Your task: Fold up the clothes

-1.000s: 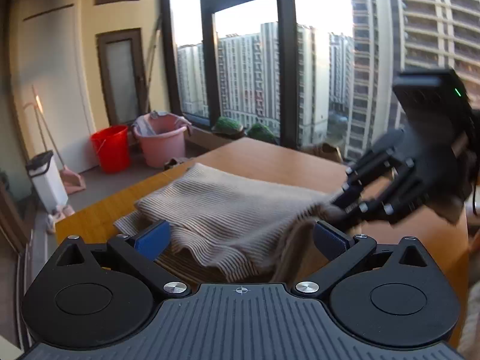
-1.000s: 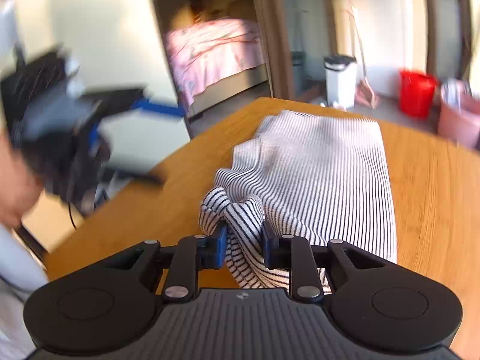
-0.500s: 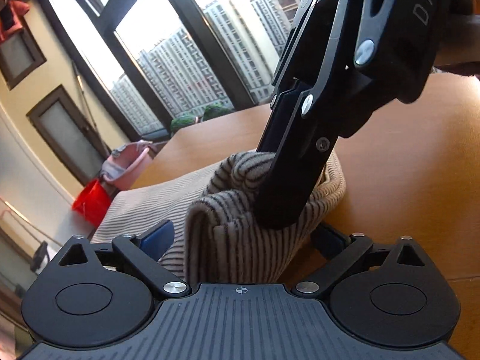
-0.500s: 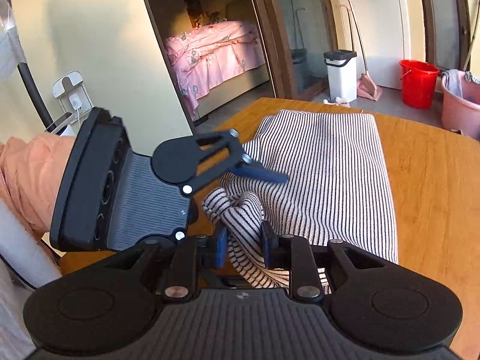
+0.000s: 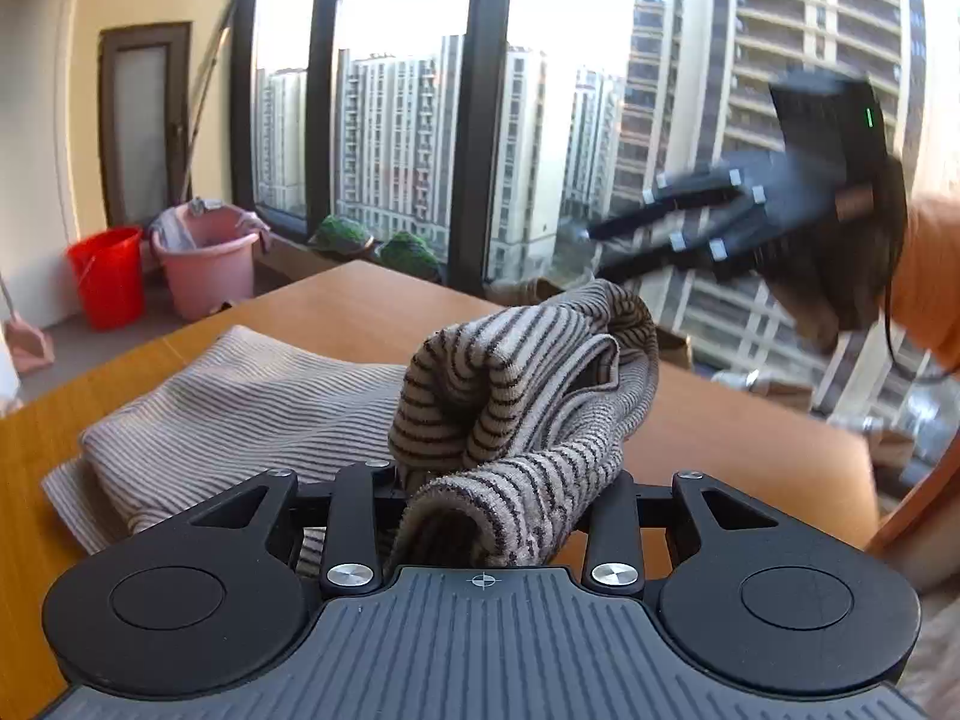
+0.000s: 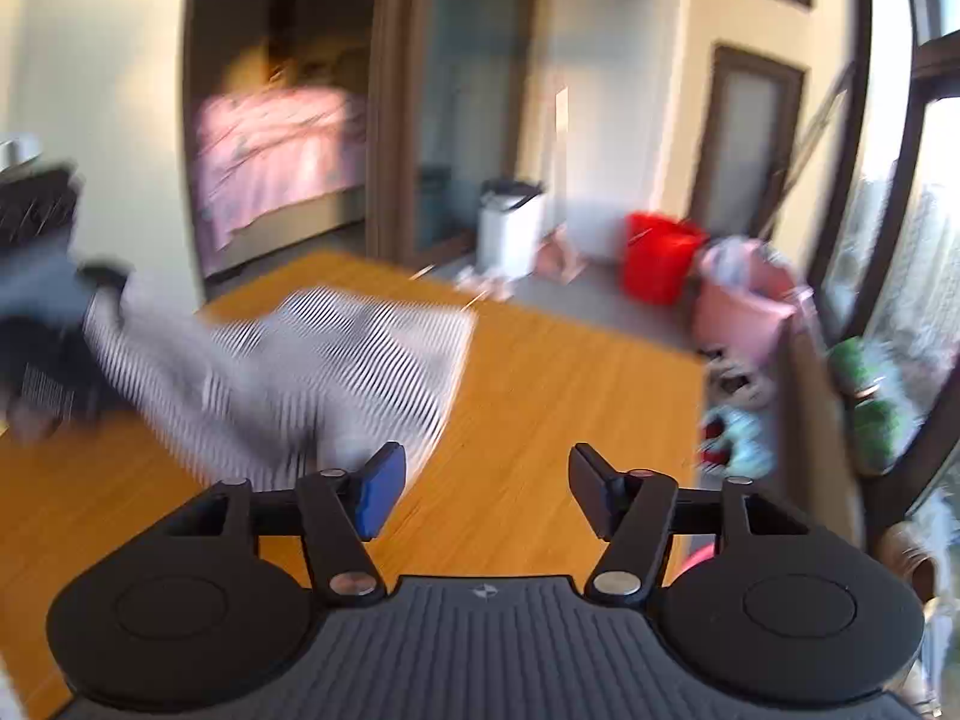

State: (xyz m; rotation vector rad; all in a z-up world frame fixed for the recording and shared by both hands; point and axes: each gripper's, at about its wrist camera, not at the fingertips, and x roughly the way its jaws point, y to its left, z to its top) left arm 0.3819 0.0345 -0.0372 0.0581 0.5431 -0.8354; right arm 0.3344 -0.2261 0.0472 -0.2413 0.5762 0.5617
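Note:
A striped knit garment (image 5: 240, 420) lies folded on the wooden table (image 5: 372, 312). One bunched end of it (image 5: 528, 396) rises between the fingers of my left gripper (image 5: 498, 498), whose jaws are closing and pinch the fabric. In the right wrist view the garment (image 6: 336, 360) stretches left toward the blurred left gripper (image 6: 42, 324). My right gripper (image 6: 486, 489) hangs over bare table (image 6: 540, 408) to the right of the cloth. Its jaws are opening and nothing is between them. In the left wrist view it shows blurred at the upper right (image 5: 594, 252).
A red bucket (image 5: 108, 276) and a pink bucket (image 5: 204, 264) stand on the floor beyond the table, by a tall window (image 5: 408, 120). A white bin (image 6: 510, 228) and a doorway to a bedroom (image 6: 282, 150) lie behind. A person's orange sleeve (image 5: 930, 276) is at the right edge.
The right gripper let go of the bunched cloth, opened and swung away to the right. The left gripper closed around that same bunch, and the cloth now stands up between its fingers.

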